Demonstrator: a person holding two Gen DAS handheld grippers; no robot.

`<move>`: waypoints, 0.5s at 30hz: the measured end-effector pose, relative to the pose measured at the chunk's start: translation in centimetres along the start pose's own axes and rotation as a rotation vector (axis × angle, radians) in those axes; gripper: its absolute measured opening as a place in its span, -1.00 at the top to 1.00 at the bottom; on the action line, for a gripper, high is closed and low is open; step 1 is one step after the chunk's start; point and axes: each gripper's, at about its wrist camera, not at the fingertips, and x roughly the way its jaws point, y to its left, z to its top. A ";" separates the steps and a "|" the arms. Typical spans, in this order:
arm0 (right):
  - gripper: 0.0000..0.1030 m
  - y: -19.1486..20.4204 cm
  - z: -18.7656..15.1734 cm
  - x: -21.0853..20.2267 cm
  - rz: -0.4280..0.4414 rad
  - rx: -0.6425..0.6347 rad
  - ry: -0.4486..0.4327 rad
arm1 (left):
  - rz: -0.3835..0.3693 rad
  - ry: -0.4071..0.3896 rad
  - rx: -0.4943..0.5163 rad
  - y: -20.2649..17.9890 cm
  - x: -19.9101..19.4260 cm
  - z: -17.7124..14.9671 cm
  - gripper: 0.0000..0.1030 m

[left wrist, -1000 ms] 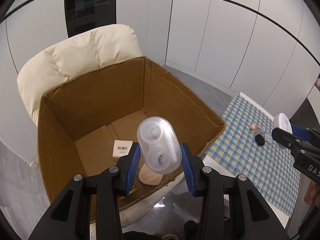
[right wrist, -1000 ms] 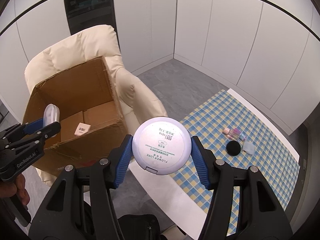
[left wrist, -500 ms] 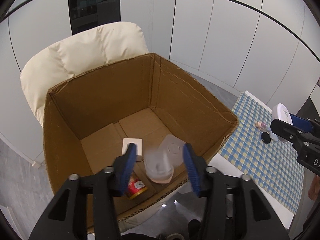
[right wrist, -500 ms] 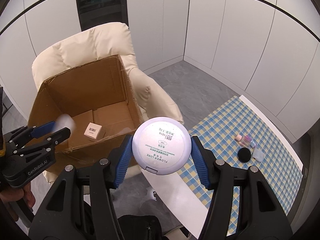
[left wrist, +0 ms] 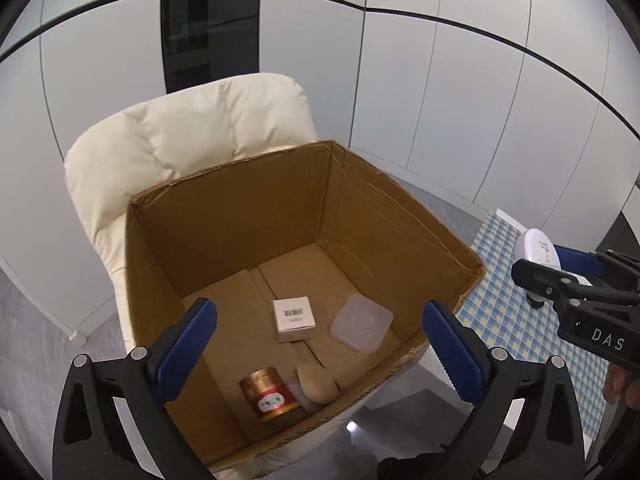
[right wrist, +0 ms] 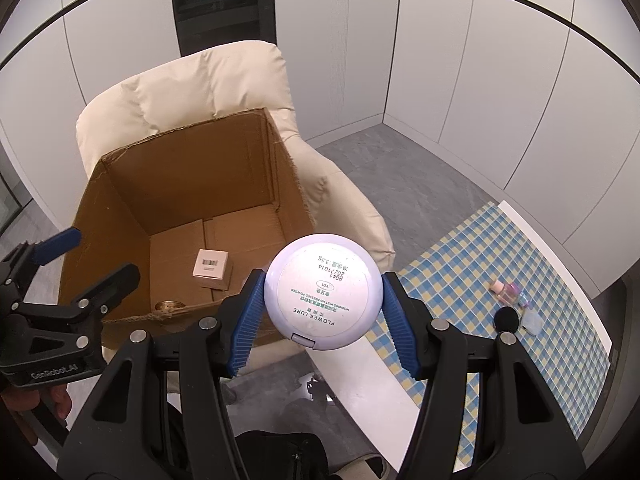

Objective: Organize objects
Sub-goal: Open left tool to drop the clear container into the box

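The left gripper hangs over the box, jaws opening wide with nothing between them. Below it on the box floor lie a clear case, a carton, a tin and a puff. The right gripper clamps a compact, the box to its left, a checked cloth with small bottles to its right. The chair backs the box.

Even, cool indoor light fills both fisheye views, bright on the white wall panels. Straight lines bow near the dark rounded corners. The cardboard box interior is shaded. A small glare spot shines on the glossy floor. Everything looks sharp
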 end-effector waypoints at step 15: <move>-0.17 2.9 0.9 1.2 0.018 -0.029 0.013 | 0.053 -0.001 -0.050 3.5 -1.0 -0.4 -0.99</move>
